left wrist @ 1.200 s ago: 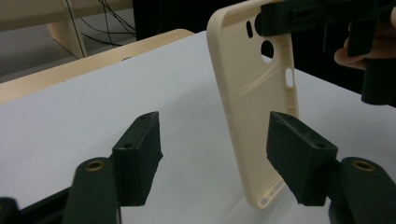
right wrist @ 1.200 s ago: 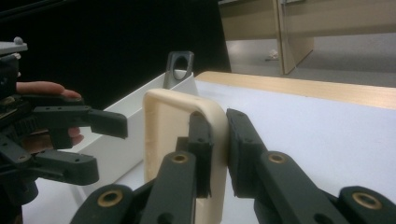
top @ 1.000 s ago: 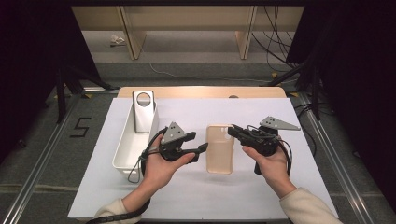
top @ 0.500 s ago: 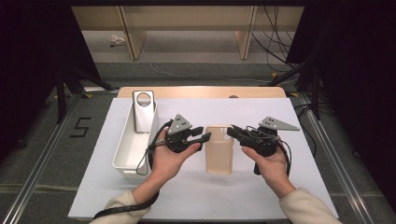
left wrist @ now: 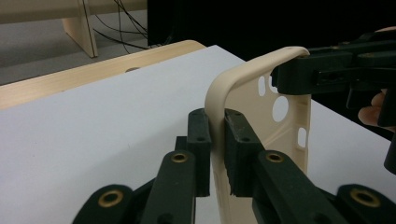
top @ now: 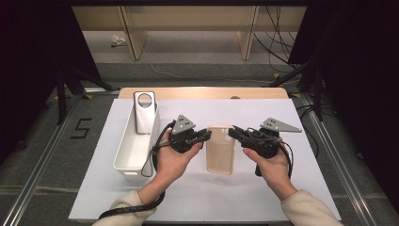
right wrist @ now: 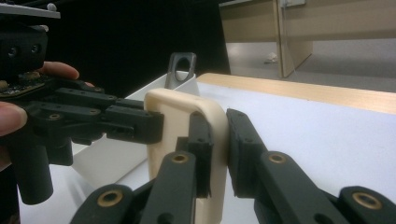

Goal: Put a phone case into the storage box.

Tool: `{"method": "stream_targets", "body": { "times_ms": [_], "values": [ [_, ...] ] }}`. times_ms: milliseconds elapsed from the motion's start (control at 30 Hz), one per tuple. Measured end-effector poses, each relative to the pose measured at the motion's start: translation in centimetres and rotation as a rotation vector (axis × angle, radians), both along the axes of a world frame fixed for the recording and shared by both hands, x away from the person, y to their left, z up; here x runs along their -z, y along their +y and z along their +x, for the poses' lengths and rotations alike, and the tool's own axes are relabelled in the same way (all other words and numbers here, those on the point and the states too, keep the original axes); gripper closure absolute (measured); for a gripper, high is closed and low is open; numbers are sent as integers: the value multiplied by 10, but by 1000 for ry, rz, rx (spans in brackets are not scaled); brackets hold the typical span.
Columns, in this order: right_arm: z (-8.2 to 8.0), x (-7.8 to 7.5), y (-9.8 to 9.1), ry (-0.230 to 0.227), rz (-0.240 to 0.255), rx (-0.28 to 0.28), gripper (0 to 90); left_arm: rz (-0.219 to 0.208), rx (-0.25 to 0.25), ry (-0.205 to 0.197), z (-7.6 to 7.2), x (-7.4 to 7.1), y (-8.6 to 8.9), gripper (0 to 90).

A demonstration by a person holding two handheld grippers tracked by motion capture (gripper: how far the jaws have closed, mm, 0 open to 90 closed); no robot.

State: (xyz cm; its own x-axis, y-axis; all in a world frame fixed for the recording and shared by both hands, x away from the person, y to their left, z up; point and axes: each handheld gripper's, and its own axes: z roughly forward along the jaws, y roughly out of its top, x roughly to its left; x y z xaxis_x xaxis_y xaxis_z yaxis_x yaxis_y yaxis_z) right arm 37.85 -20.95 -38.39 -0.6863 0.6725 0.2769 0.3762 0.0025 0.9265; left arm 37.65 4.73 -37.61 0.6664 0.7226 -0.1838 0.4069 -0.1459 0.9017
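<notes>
High view: cream phone case [top: 220, 150].

Setting: a lab recording bay, not a home. White work table [top: 141, 197] with a wooden edge stands on grey carpet between metal floor rails [top: 37, 174]. Black curtains [top: 33, 56] close both sides. A taped number 5 [top: 81, 128] marks the floor; loose cables [top: 277, 47] trail by plain wooden furniture [top: 188, 16].
</notes>
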Motion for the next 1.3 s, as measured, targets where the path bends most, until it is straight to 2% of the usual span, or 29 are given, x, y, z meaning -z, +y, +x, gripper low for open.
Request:
{"method": "stream_targets", "body": {
  "times_ms": [167, 333, 467, 533, 600, 667, 800, 1033, 1300],
  "values": [
    [0, 0, 0, -7, 2, 1, 814, 4, -27, -8, -2, -1, -2, 830],
    [-1, 1, 2, -19, -5, 5, 810, 15, -47, -33, -3, -4, -2, 836],
    [-1, 0, 4, -45, -22, 10, 793, 22, -46, -44, -3, -5, 0, 838],
    [-2, 0, 5, -60, -37, 27, 687, 32, -50, -54, -3, -6, 0, 839],
    [-2, -1, 5, -72, -53, 33, 625, 33, -52, -58, -3, -6, 1, 839],
    [-3, -1, 6, -84, -64, 40, 461, 38, -57, -66, -2, -6, 2, 839],
    [-4, -3, 6, -97, -87, 42, 323, 36, -71, -67, 0, -6, 5, 839],
    [-9, -3, 4, -118, -110, 18, 220, 36, -99, -74, 3, -8, 15, 838],
    [-13, 0, -3, -132, -143, -7, 176, 21, -138, -87, 6, -15, 30, 838]
  ]
}}
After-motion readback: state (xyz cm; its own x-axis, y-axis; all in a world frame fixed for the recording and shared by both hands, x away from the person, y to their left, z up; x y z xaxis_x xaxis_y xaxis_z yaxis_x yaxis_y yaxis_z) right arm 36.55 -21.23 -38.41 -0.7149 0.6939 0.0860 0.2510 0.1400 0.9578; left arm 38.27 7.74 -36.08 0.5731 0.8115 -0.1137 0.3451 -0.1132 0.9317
